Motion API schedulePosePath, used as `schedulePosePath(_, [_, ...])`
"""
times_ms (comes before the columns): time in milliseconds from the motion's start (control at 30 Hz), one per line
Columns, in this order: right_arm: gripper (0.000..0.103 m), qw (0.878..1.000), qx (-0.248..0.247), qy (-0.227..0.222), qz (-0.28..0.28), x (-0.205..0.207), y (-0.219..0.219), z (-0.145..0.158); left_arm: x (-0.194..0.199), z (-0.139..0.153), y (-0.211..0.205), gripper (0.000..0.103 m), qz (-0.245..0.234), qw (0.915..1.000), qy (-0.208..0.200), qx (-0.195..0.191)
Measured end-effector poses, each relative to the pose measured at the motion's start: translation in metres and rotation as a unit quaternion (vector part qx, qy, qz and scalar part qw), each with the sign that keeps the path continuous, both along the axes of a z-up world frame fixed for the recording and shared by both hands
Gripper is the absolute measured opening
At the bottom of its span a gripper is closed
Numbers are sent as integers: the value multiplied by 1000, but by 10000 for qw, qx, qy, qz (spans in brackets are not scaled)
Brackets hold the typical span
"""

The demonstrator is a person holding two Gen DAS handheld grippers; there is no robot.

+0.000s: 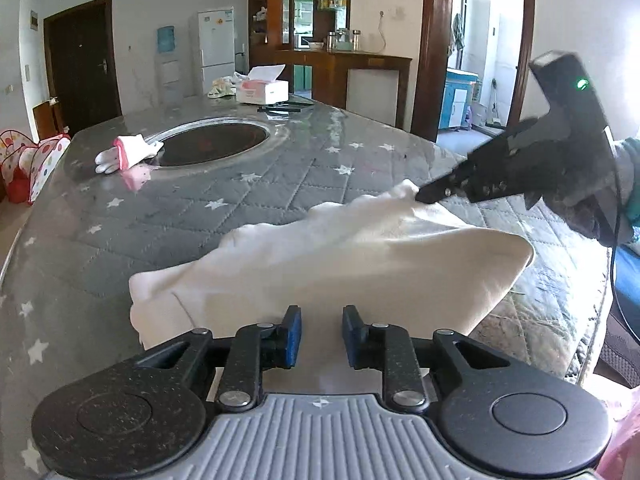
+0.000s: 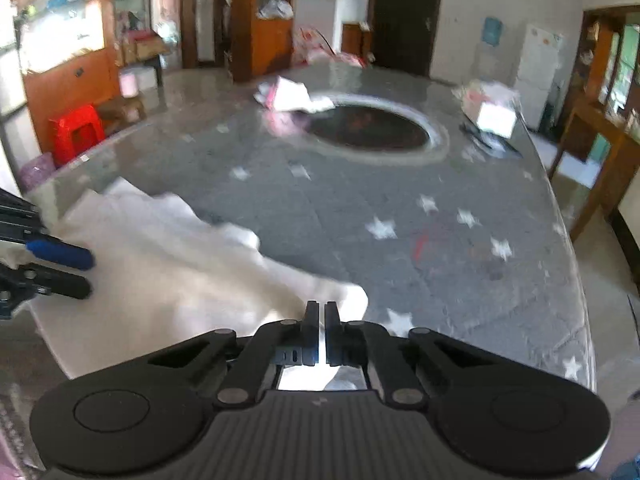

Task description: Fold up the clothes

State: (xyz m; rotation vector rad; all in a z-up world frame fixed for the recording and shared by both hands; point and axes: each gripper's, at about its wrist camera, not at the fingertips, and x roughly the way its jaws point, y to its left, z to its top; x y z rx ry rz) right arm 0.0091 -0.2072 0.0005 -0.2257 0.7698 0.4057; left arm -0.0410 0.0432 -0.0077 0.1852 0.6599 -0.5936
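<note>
A white garment (image 1: 320,256) lies crumpled on the grey star-patterned quilted table cover (image 1: 240,196). My left gripper (image 1: 322,320) hovers at the garment's near edge. Its blue pads stand apart and do not press the cloth, so it is open. My right gripper (image 1: 424,196) comes in from the right, its tips pinched on the garment's far corner and lifting it slightly. In the right wrist view the right gripper (image 2: 322,308) is shut on the white garment (image 2: 168,248), with a fold of cloth between the fingers. The left gripper (image 2: 86,272) shows at the left edge, jaws apart.
A round dark inset (image 1: 212,144) sits in the table's middle, with a small pink-and-white garment (image 1: 128,152) at its left rim. A tissue box (image 1: 262,90) and crumpled cloth stand at the far end. The table's right edge (image 1: 580,320) drops off near the garment. A red stool (image 2: 78,130) stands beyond the table.
</note>
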Motion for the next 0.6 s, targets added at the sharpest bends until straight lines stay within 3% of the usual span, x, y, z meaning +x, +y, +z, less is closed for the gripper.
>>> schedulePosePath(100, [6, 9999, 127, -7, -39, 3, -3, 0, 0, 1, 1, 36, 29, 10000, 13, -86])
schedulePosePath(233, [8, 9982, 554, -54, 243, 0, 2, 17, 3, 2, 3, 36, 58, 9999, 53, -149])
schedulePosePath(367, [8, 9954, 657, 106, 689, 4, 25, 15, 7, 5, 7, 36, 164, 9994, 98, -277])
schedulePosePath(600, [9, 9953, 733, 324, 542, 26, 38, -9, 25, 10, 33, 38, 575, 9973, 169, -433])
